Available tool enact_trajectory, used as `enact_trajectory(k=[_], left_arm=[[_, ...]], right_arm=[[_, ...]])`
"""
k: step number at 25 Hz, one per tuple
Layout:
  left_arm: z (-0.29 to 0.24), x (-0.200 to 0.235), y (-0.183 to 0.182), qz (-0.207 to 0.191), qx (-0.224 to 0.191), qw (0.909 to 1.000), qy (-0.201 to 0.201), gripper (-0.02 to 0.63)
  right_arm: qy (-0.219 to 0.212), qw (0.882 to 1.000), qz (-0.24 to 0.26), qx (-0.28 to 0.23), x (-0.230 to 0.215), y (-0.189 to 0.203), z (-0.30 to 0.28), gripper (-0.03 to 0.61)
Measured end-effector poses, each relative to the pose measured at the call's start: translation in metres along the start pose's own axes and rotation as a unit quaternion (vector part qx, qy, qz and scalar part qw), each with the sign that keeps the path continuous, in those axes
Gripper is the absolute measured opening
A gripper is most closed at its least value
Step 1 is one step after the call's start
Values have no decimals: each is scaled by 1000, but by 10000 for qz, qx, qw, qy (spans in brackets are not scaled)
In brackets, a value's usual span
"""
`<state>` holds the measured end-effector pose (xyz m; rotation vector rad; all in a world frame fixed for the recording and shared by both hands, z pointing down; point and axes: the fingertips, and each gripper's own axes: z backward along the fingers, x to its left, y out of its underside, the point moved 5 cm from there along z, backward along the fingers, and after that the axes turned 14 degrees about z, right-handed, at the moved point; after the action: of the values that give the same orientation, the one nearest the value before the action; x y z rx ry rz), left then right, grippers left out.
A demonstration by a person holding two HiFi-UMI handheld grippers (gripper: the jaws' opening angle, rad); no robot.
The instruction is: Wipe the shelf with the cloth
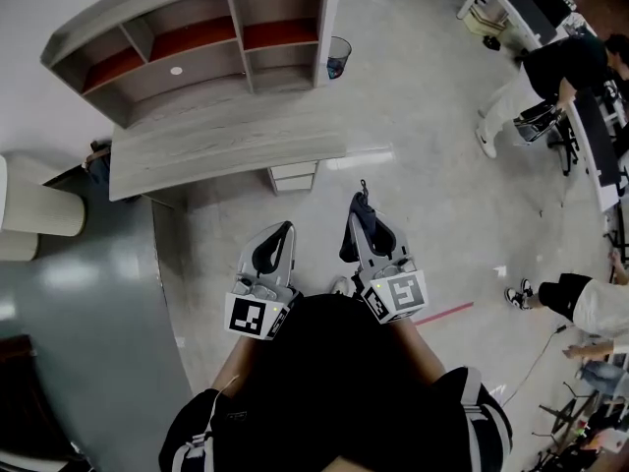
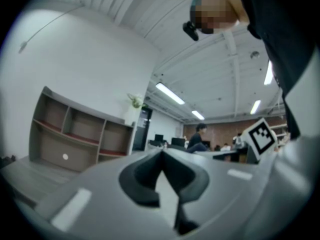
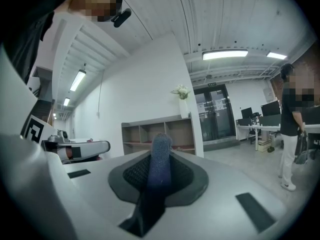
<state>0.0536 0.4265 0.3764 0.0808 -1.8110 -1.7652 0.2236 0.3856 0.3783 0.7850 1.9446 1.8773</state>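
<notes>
The grey shelf [image 1: 197, 37] with red-brown boards stands against the wall at the top left of the head view, well ahead of both grippers. It also shows as the shelf [image 2: 75, 134] in the left gripper view and the shelf [image 3: 160, 131] in the right gripper view. My right gripper [image 1: 365, 212] is shut on a dark blue cloth [image 1: 360, 226], whose end pokes out past the jaw tips as the cloth [image 3: 160, 161]. My left gripper [image 1: 284, 229] is shut with nothing in it, and its left gripper [image 2: 161, 155] jaws meet at the tips. Both are held near my waist.
A long grey counter [image 1: 216, 146] with a drawer unit [image 1: 293, 176] lies between me and the shelf. A mesh bin [image 1: 337, 55] stands beside the shelf. People [image 1: 550, 77] and desks fill the right side. A red tape line [image 1: 442, 313] marks the floor.
</notes>
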Motion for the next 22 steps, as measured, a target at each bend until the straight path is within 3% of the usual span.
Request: enact_trajectory(k=[14,22], left_arm=[[28,103,-43,-10,1,9998,178,5],[8,140,-60,-128,-33,9999,60,5]], right_arm=[[369,9992,144,73,53,-13,-77,54],[324,9994,108,77,46,-11,-119,54]])
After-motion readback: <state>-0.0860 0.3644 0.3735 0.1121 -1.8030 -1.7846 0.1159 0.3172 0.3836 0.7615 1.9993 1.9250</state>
